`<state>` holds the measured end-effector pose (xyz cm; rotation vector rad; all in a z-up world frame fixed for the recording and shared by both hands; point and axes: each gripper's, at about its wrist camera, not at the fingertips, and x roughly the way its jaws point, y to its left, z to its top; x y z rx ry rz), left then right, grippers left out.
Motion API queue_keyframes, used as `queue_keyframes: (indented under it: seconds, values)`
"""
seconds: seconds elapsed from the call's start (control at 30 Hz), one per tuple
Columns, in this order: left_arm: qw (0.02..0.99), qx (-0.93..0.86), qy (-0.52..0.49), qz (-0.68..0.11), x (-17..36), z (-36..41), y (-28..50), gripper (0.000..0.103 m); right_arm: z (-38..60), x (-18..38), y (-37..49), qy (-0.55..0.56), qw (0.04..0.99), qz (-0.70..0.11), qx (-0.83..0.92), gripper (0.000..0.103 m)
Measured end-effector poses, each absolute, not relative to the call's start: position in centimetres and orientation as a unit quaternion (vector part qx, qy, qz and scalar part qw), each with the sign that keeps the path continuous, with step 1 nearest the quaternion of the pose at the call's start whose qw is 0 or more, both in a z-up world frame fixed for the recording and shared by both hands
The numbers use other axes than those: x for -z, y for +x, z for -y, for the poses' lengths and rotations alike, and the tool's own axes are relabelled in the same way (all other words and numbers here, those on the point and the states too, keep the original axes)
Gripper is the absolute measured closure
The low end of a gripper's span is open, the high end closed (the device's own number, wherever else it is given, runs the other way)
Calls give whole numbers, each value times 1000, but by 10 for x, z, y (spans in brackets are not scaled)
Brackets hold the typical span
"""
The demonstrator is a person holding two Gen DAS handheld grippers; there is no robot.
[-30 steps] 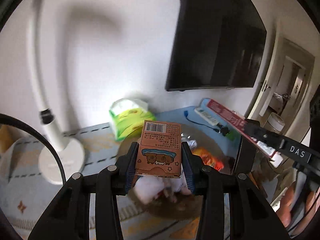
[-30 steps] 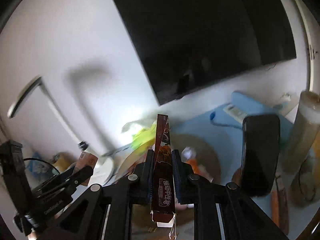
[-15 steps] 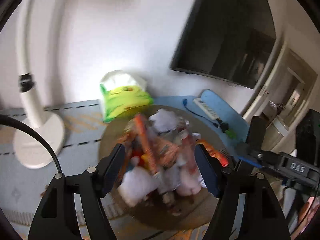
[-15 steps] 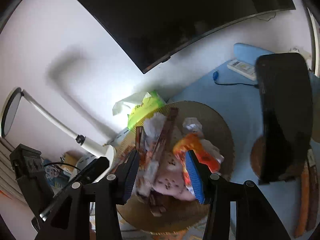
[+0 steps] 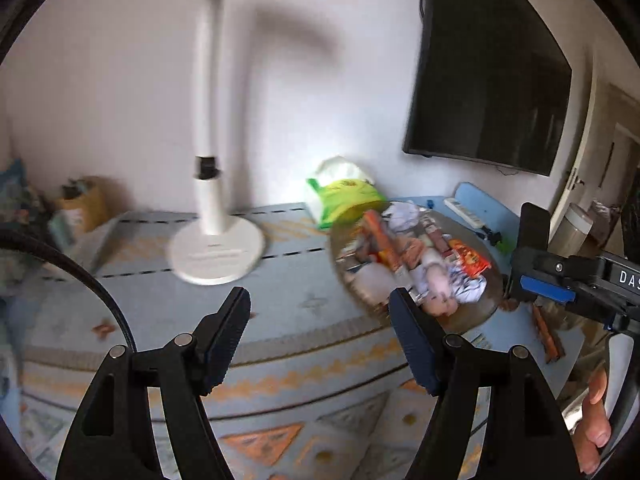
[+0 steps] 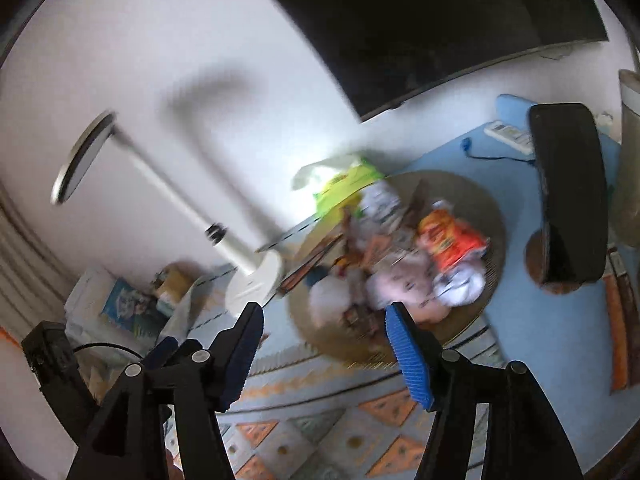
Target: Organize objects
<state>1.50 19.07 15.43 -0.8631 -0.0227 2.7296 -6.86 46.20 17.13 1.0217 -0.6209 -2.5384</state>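
A round woven tray (image 5: 476, 316) sits on the patterned table, piled with snack packets (image 5: 404, 252); it also shows in the right wrist view (image 6: 480, 200) with an orange packet (image 6: 448, 240) on top. My left gripper (image 5: 320, 328) is open and empty, held above the table to the left of the tray. My right gripper (image 6: 324, 340) is open and empty, held above the tray's near edge. The right gripper's body also shows at the right of the left wrist view (image 5: 560, 280).
A white desk lamp (image 5: 212, 184) stands on the table left of the tray. A green and white bag (image 5: 344, 196) lies behind the tray. A black phone on a stand (image 6: 568, 192) is right of the tray. A TV (image 5: 488, 68) hangs on the wall.
Both grippers opened and let go: the orange box and the brown packet now lie among the pile on the tray. Both grippers pulled back and the left one swung left.
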Motion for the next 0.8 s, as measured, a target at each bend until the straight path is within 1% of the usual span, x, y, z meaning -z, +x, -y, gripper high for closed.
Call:
queue_keyframes:
  seconds: [0.17,0.33,0.47,0.57,0.7,0.8]
  values:
    - [112,-950,-291,6,-158,-154,46,33,-421,-172,-42,366,198,197,888,38]
    - [78,-949,-304,16,-140,-112,67,33,-380,-157,-21,378,220,171,883,36]
    - [42,-941,-333,30,-110,-73,77,33,-354,-133,-12,400,231,160,872,36]
    - [7,-936,-350,27,-84,-49,77,33,-338,-116,-9,413,223,142,872,36]
    - [-28,-917,-399,19,-45,-23,67,33,-319,-92,-12,415,187,77,887,36]
    - [-45,-898,-436,44,-18,-3,53,33,-310,-67,-17,426,153,27,891,36]
